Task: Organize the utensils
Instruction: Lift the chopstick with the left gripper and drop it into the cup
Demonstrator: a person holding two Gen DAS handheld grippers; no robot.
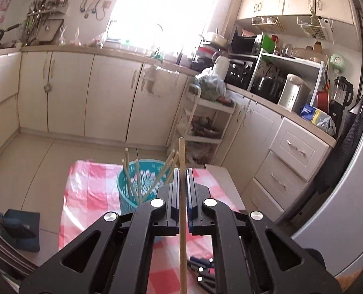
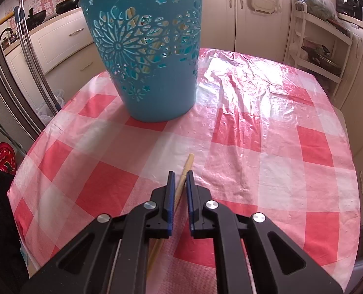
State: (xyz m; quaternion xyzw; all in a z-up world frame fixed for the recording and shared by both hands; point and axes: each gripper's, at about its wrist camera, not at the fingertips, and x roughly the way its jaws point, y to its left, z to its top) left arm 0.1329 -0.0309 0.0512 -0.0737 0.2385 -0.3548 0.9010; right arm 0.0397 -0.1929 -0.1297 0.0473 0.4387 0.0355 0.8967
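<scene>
Bamboo runs straight through your left gripper [image 1: 181,171]: its jaws are clamped on one chopstick [image 1: 181,152] that stands nearly upright, raised above the checked tablecloth [image 1: 83,196]. Beyond it and a little to the left sits the teal basket [image 1: 130,196], already bristling with sticks. Your right gripper [image 2: 180,175] sits low over the cloth, jaws slightly parted around a second chopstick [image 2: 188,163] lying flat, its long axis nearly in line with the fingers; whether they touch it, you cannot tell. Farther off, the basket stands ahead and left.

Window [image 1: 166,7] blown out; tablecloth [image 2: 242,73] glares; edges bend.
</scene>
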